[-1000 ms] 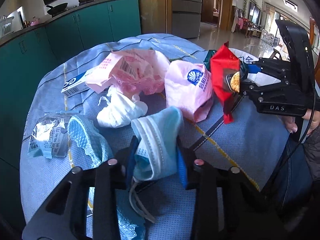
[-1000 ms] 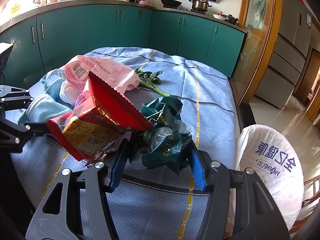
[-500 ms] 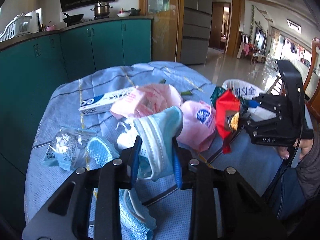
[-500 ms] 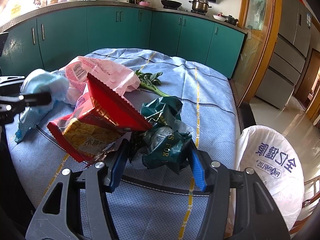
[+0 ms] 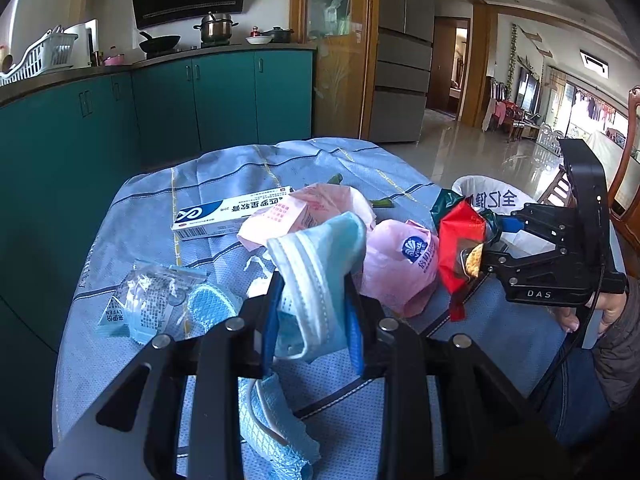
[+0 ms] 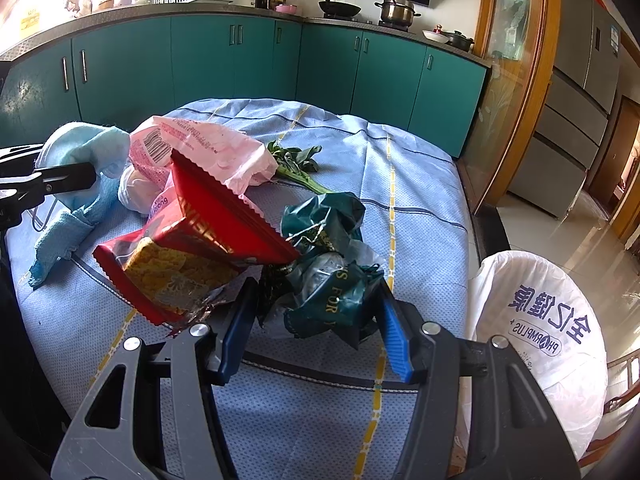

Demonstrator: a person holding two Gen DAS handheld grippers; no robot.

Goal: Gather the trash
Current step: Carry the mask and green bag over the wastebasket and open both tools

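The left gripper [image 5: 314, 312] clamps a blue face mask [image 5: 320, 276] above the blue tablecloth [image 5: 140, 224], its long axis near vertical, straps trailing downward. The right gripper [image 6: 316, 320] pinches crumpled green wrappers [image 6: 328, 276] and a red snack bag [image 6: 192, 248] slanting left, beside the white trash bag [image 6: 536, 320].

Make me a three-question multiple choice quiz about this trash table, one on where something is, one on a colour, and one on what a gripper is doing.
1. Where is the white trash bag?
A. On the counter
B. Beside the table's edge, off the blue tablecloth
C. Under the pink bag

2. What colour is the face mask in the left hand-held gripper?
A. Light blue
B. Black
C. Yellow

3. What is the right hand-held gripper doing?
A. Hanging open and empty
B. Closed on the green stalk
C. Gripping the dark green wrapper with the red snack packet

Answers: B, it sits past the cloth edge; A, pale blue pleats show; C, both wrappers sit between its fingers.
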